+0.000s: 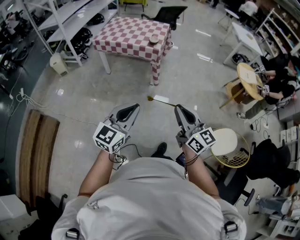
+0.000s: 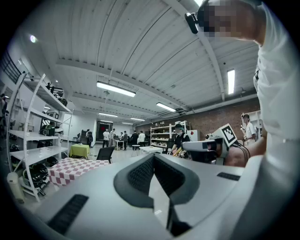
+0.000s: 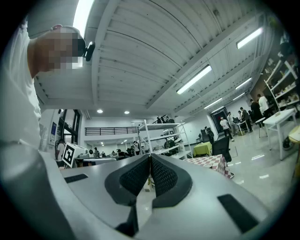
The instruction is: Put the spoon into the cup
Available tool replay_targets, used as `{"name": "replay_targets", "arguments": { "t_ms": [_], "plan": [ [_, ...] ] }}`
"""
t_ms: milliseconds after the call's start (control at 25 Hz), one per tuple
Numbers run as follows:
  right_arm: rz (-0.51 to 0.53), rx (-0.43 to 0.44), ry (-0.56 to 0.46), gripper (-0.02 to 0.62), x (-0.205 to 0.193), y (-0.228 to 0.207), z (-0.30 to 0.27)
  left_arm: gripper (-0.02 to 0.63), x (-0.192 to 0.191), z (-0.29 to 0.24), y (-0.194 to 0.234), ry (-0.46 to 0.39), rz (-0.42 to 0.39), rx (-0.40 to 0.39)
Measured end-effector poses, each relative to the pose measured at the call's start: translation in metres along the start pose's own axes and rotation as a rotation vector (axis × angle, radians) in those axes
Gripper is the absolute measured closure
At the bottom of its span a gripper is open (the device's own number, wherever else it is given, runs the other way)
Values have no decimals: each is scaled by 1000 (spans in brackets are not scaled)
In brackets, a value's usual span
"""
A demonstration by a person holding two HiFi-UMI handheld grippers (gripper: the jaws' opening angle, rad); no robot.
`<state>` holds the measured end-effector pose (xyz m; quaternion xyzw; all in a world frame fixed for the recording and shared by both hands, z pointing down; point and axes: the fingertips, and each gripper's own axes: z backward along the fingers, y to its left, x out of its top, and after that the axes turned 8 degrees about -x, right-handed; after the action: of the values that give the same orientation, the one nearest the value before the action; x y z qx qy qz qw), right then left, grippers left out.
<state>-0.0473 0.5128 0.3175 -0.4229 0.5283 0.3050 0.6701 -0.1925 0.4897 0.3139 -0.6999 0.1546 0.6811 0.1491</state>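
A thin gold spoon (image 1: 159, 100) sticks out sideways to the left from the tip of my right gripper (image 1: 180, 109), above the shiny floor. That gripper's jaws are closed on the end of its handle. In the right gripper view the right gripper (image 3: 150, 157) shows its pads pressed together and the spoon is hidden. A small cup (image 1: 153, 40) stands near the right edge of the red-checked table (image 1: 126, 35) well ahead of me. My left gripper (image 1: 133, 109) is held level beside the right one; in its own view the left gripper (image 2: 153, 159) is closed with nothing in it.
Metal shelving (image 1: 70, 23) runs along the left. A wooden bench (image 1: 40, 150) lies at my left, and a white stool in a yellow wire basket (image 1: 229, 147) stands at my right. A round wooden table (image 1: 248, 79), a seated person (image 1: 281, 82) and a black chair (image 1: 169, 14) are farther off.
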Motion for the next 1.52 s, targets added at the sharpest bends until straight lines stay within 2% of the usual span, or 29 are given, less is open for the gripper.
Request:
{"name": "replay_targets", "arguments": {
  "t_ms": [360,760,1080,1240,1520],
  "plan": [
    [-9,-4,4,561,2,-34,-15,592,-8,-34,18,23,13,-5],
    [-39,8,17,561,10,-114,-28,592,-14,-114,42,29,26,13],
    [-49,38,4,561,33,-191,-37,592,4,-175,55,-18,-32,81],
    [-54,50,-8,561,39,-221,-41,592,2,-193,59,-20,-9,118],
    [-58,57,-7,561,42,-250,-51,592,-7,-222,70,6,-1,121]
  ]
}}
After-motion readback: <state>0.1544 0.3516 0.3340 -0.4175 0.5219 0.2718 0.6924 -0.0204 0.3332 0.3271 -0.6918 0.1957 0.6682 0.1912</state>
